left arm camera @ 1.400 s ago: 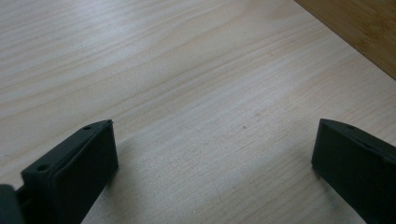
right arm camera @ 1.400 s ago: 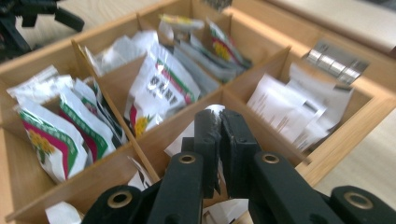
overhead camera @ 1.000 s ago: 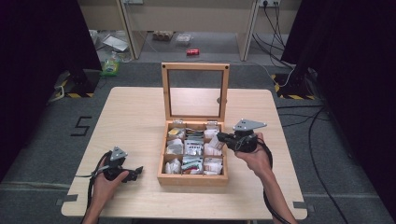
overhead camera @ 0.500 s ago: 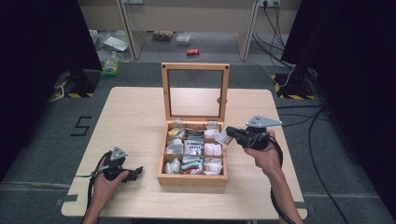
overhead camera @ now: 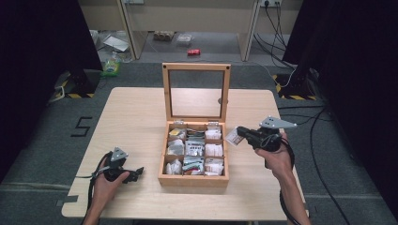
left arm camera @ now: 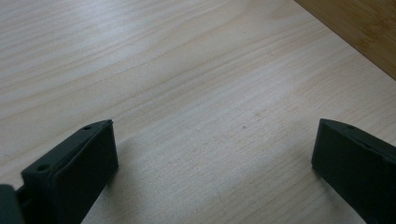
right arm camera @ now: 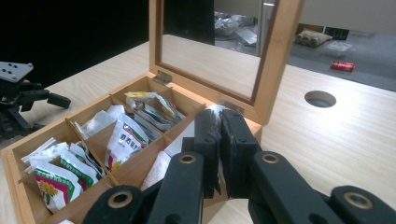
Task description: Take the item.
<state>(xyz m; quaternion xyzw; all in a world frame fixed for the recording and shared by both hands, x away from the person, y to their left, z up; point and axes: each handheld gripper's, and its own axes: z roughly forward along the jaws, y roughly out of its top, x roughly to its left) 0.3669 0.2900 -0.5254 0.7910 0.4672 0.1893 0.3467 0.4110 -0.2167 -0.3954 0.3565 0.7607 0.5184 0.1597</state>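
- Right hand-held gripper [overhead camera: 236,136]: held above the table [overhead camera: 136,122], just right of the wooden box [overhead camera: 193,179], jaws pointing left toward it. The jaws are clamped together on a small white sachet [overhead camera: 232,136]. In the right gripper view the sachet [right arm camera: 215,113] shows as a thin white edge pinched between the two black pads [right arm camera: 208,140].
- Sachet position: clear of the box, beside its right wall near the far right compartment, off the table surface.
- Wooden box: stands at the centre of the table, toward the near edge. Its glass-panelled lid [overhead camera: 196,91] stands upright at the far side on two hinges. The interior is split into a grid of compartments, each holding loose sachets [overhead camera: 193,149], mostly white, some with green and red print.
- Left hand-held gripper [overhead camera: 136,171]: low over the near left part of the table, well apart from the box's left wall, jaws pointing right. In the left gripper view the jaws stand wide apart with bare table [left arm camera: 196,93] between them; nothing is held. A corner of the box [left arm camera: 359,28] shows at the upper right of that view.
- A round cable hole [overhead camera: 221,101] lies in the table behind the lid, at the right.
- Floor beyond the table: a red can [overhead camera: 194,52] and a green bottle [overhead camera: 111,67].
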